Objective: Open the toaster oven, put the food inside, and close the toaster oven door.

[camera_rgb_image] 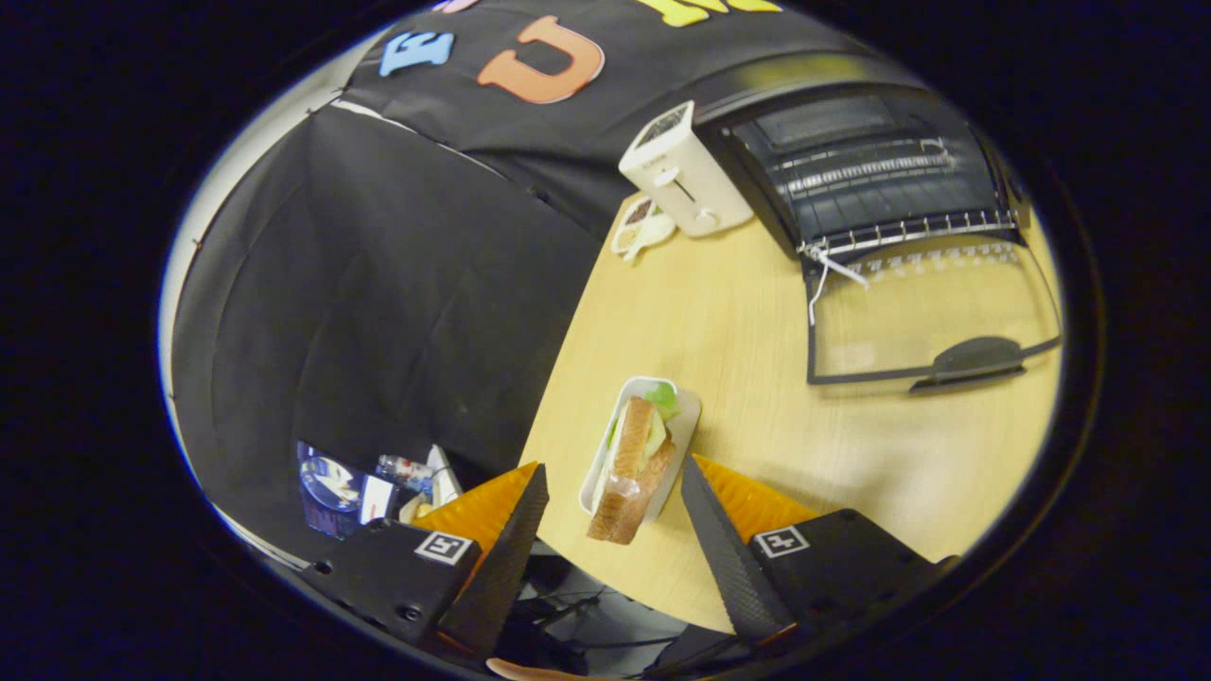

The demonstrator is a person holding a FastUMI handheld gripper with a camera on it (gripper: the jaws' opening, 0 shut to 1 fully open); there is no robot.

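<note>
Gripper view: the gripper (pixel 613 497) is spread wide, its two fingers apart with nothing pressed between them, hanging above the near edge of a pale wooden table (pixel 757 322). The sandwich (pixel 632 468) is the landmark here. It lies in a shallow white tray (pixel 683 416) on the table, between the two fingertips and reaching a little ahead of them; neither finger touches it (bread slices on edge, green lettuce showing at the far end, the near end in clear wrap).

Beyond the sandwich and off to the right, the toaster oven (pixel 870 170) stands at the far side of the table, well apart from the tray. Its glass door (pixel 932 303) is dropped fully open and lies flat toward the sandwich, the dark handle (pixel 974 359) at the door's near edge. A wire rack (pixel 908 232) shows at the mouth of the oven. Straight beyond the sandwich, just left of the oven, stands a white pop-up toaster (pixel 683 170), and a small white dish (pixel 641 227) sits beside it. Left of the sandwich, past the table's edge and lower down, some cluttered items (pixel 369 482) lie against the black cloth, too small to tell.
</note>
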